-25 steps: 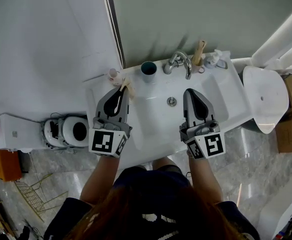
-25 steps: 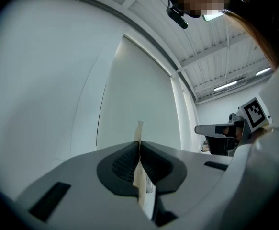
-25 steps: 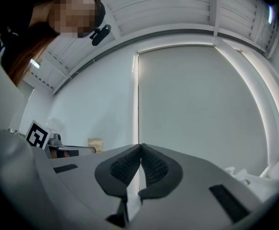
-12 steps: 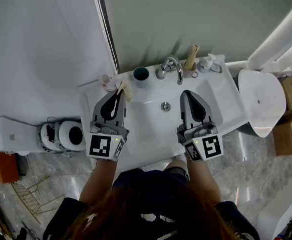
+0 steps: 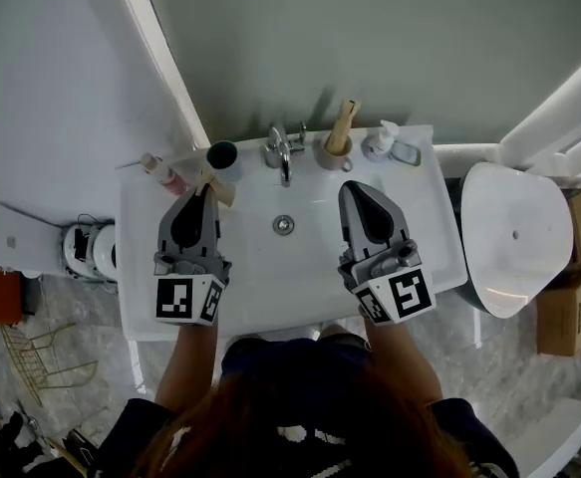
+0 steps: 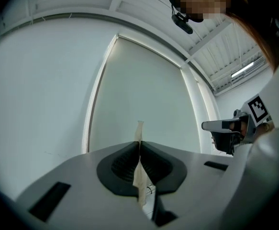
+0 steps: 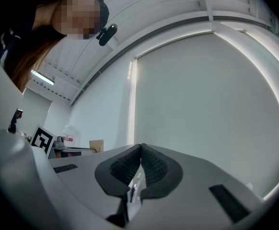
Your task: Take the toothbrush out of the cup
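Note:
My left gripper [image 5: 202, 189] is shut on a pale wooden toothbrush [image 5: 216, 187], whose end sticks out past the jaw tips just in front of the dark cup [image 5: 222, 155] on the sink's back ledge. In the left gripper view the toothbrush [image 6: 139, 171] runs as a thin pale strip through the closed left gripper [image 6: 139, 145]. My right gripper [image 5: 355, 189] hovers over the right side of the white sink [image 5: 270, 277], shut with nothing in it. The right gripper view shows the right gripper [image 7: 140, 150] with its pads pressed together, pointing at a plain wall.
A chrome faucet [image 5: 282, 147] stands at the back middle, the drain [image 5: 284, 224] below it. A wooden item in a holder [image 5: 340, 132] and a soap dispenser [image 5: 382, 142] sit at the back right, a small bottle [image 5: 160, 170] at the back left. A white toilet [image 5: 514, 237] stands right of the sink.
Both grippers have shifted rightward across the sink, and the head view has swung with them. The left gripper still grips the toothbrush, now just in front of the cup.

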### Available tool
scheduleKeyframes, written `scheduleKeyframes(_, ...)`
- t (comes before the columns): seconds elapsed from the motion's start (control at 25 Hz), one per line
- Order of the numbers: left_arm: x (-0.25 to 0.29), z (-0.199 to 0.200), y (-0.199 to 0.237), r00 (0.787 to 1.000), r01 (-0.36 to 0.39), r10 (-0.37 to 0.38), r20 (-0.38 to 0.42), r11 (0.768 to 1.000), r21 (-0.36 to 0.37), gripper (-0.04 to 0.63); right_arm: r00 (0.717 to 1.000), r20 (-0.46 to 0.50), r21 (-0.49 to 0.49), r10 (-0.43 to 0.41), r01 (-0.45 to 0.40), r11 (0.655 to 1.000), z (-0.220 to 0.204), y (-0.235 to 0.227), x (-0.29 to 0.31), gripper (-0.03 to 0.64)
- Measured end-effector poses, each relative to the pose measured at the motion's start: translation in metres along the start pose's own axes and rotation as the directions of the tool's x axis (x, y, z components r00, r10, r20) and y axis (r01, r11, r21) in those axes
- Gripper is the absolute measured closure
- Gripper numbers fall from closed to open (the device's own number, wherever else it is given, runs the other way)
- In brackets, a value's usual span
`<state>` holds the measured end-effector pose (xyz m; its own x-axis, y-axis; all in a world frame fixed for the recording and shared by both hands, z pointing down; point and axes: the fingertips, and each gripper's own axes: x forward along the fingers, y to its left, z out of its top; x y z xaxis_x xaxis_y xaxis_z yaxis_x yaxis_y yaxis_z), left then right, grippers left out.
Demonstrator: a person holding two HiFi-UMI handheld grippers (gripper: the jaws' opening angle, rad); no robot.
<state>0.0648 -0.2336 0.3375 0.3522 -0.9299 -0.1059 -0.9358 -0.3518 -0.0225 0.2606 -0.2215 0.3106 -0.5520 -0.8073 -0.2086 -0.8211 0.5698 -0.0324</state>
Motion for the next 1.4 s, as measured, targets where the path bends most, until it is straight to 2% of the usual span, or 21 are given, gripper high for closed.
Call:
scheduleKeyframes(0.28,0.026,-0.009,-0.100,0.995,-0.101,0.101,-0.014,0.995,0.009,0.569,0.998,-0.035,0.017,0.056,-0.055,0.998,0.006,-0.111,-0.057,0.603)
scheduleKeyframes(0.48,0.039,-0.013,-0.144,0.993,-0.105,0.106,-0.047,0.994,0.031,0.569,0.997,-0.037,0.048,0.069,-0.067,0.997,0.006,-0.152,-0.071,0.601)
scheduleKeyframes(0.92,0.061,-0.017,-0.147,0.993,-0.098,0.099,-0.059,0.995,0.021,0.569,0.997,-0.065,0.105,0.049,-0.042,0.994,-0.019,-0.171,-0.047,0.602)
scheduleKeyframes(1.2,0.070,-0.038,-0.132,0.987,-0.136,0.135,-0.085,0.991,-0.011,0.569,0.992,-0.119,0.083,-0.029,0.039,0.996,-0.067,-0.198,-0.003,0.601)
scheduleKeyframes(1.28,0.075,-0.044,-0.130,0.986,-0.144,0.142,-0.093,0.989,-0.021,0.569,0.988,-0.152,0.095,-0.031,0.046,0.994,-0.086,-0.207,0.012,0.601)
scheduleKeyframes(1.4,0.083,-0.049,-0.130,0.985,-0.140,0.137,-0.102,0.990,-0.027,0.569,0.989,-0.148,0.114,-0.019,0.036,0.993,-0.103,-0.215,0.035,0.601)
